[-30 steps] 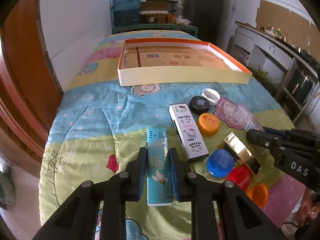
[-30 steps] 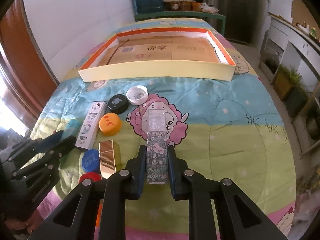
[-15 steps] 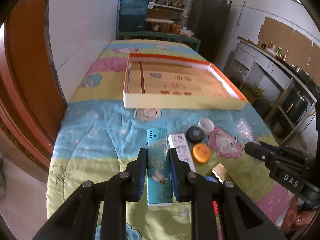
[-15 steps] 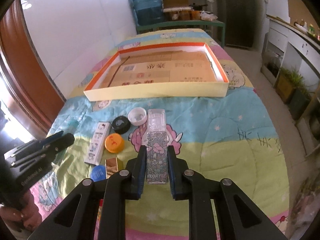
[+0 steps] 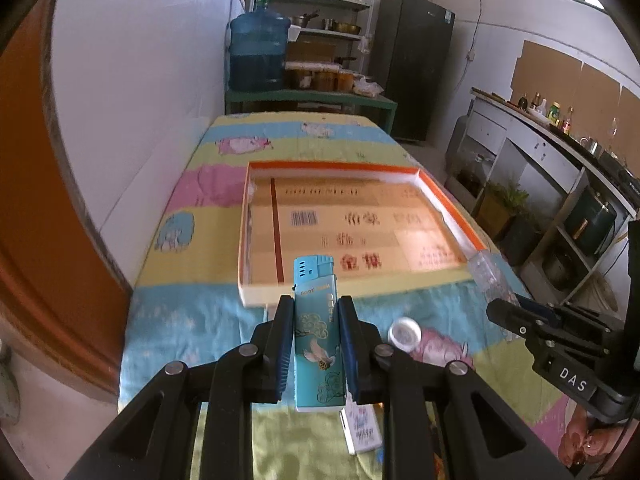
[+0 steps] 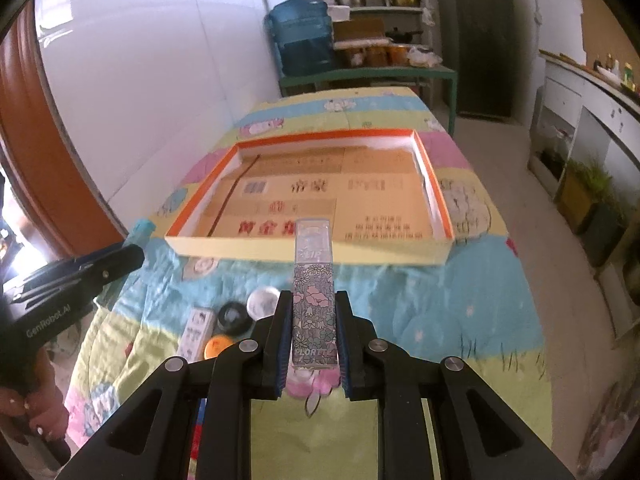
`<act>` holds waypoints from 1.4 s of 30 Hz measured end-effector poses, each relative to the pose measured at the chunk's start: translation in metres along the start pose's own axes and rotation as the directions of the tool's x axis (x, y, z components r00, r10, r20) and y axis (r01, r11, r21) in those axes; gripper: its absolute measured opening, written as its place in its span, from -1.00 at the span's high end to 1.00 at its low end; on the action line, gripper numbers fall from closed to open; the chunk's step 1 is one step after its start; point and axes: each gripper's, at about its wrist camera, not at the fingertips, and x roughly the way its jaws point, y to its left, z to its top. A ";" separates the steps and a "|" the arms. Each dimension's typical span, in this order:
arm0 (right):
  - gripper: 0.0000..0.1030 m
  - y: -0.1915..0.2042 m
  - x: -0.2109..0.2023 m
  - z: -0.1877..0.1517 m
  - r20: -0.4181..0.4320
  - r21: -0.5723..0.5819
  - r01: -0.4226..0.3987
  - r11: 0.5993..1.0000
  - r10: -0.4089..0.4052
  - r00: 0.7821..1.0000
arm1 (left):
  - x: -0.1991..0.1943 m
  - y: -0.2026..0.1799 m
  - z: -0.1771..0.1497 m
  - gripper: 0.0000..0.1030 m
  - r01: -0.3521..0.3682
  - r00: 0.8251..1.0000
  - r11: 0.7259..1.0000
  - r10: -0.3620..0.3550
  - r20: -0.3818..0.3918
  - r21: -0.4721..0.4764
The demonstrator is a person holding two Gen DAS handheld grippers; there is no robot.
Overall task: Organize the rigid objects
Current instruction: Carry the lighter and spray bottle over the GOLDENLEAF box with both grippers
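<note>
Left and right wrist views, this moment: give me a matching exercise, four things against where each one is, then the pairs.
Things:
1. teal lighter
2. floral clear tube
3. white cap
4. orange-rimmed box

Places:
A. lying on the quilt
B. clamped in the right claw
C. farther up the bed, nothing put in it yet
D. clamped in the left claw

Pairs: 1-D, 2-B, 3-A, 4-C

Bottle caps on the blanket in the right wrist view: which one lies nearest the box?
The white cap. It lies closer to the shallow box than the black cap and the orange cap.
</note>
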 end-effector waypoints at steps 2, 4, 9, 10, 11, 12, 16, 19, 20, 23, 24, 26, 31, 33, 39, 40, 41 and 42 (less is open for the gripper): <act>0.61 -0.001 0.002 0.008 0.010 -0.012 -0.003 1.000 0.003 1.000 | 0.002 0.001 0.011 0.57 0.000 1.000 1.000 0.000 0.012 -0.001; 0.61 -0.003 0.003 0.017 0.023 -0.024 -0.009 1.000 0.010 1.000 | 0.005 0.001 0.019 0.57 0.001 1.000 1.000 -0.001 0.017 -0.001; 0.61 -0.008 0.012 0.037 0.033 -0.050 -0.023 0.998 0.024 0.999 | 0.020 0.002 0.042 0.57 -0.001 1.000 1.000 0.001 0.016 0.011; 0.61 -0.009 0.014 0.041 0.035 -0.055 -0.023 0.998 0.025 0.999 | 0.024 0.002 0.046 0.57 -0.001 1.000 1.000 0.001 0.014 0.014; 0.61 -0.010 0.018 0.046 0.036 -0.061 -0.023 0.998 0.025 0.999 | 0.028 0.003 0.050 0.57 -0.003 1.000 1.000 0.003 0.013 0.017; 0.61 -0.011 0.021 0.049 0.035 -0.062 -0.026 0.998 0.029 0.999 | 0.033 0.003 0.054 0.57 -0.006 1.000 1.000 0.005 0.011 0.019; 0.61 -0.016 0.035 0.066 0.022 -0.063 -0.049 0.997 0.051 0.998 | 0.054 0.005 0.067 0.57 0.006 1.000 1.000 -0.006 -0.011 0.007; 0.61 -0.019 0.049 0.079 0.011 -0.071 -0.054 0.996 0.054 0.998 | 0.071 0.006 0.074 0.57 0.006 1.000 1.000 -0.006 -0.030 -0.004; 0.61 -0.020 0.055 0.084 0.007 -0.074 -0.054 0.996 0.055 0.998 | 0.077 0.006 0.077 0.57 0.004 0.999 1.000 -0.005 -0.037 -0.008; 0.61 -0.024 0.071 0.092 -0.008 -0.080 -0.048 0.996 0.047 0.999 | 0.095 0.006 0.084 0.57 0.008 0.998 1.000 -0.009 -0.059 -0.014; 0.61 -0.026 0.077 0.094 -0.015 -0.078 -0.047 0.996 0.046 0.999 | 0.101 0.006 0.085 0.57 0.005 0.998 1.000 -0.006 -0.065 -0.015; 0.61 -0.028 0.087 0.098 -0.027 -0.075 -0.048 0.996 0.047 0.999 | 0.111 0.005 0.089 0.57 0.000 0.997 1.000 -0.001 -0.071 -0.012; 0.61 -0.030 0.108 0.104 -0.051 -0.077 -0.049 0.996 0.045 0.998 | 0.133 0.003 0.093 0.57 -0.002 0.995 1.000 0.001 -0.101 -0.010; 0.61 -0.030 0.116 0.105 -0.062 -0.080 -0.048 0.996 0.043 0.997 | 0.143 0.004 0.093 0.57 -0.011 0.993 1.000 0.010 -0.115 -0.013; 0.61 -0.031 0.136 0.102 -0.102 -0.088 -0.042 0.995 0.033 0.994 | 0.162 0.008 0.090 0.57 -0.014 0.989 1.000 0.010 -0.146 -0.027; 0.61 -0.031 0.138 0.102 -0.107 -0.088 -0.041 0.995 0.032 0.994 | 0.164 0.008 0.090 0.57 -0.014 0.989 1.000 0.010 -0.148 -0.027; 0.61 -0.032 0.141 0.101 -0.112 -0.088 -0.040 0.995 0.030 0.993 | 0.166 0.008 0.089 0.57 -0.014 0.989 1.000 0.010 -0.150 -0.027; 0.61 -0.032 0.144 0.101 -0.118 -0.087 -0.039 0.995 0.028 0.993 | 0.168 0.008 0.089 0.57 -0.017 0.988 1.000 0.012 -0.154 -0.026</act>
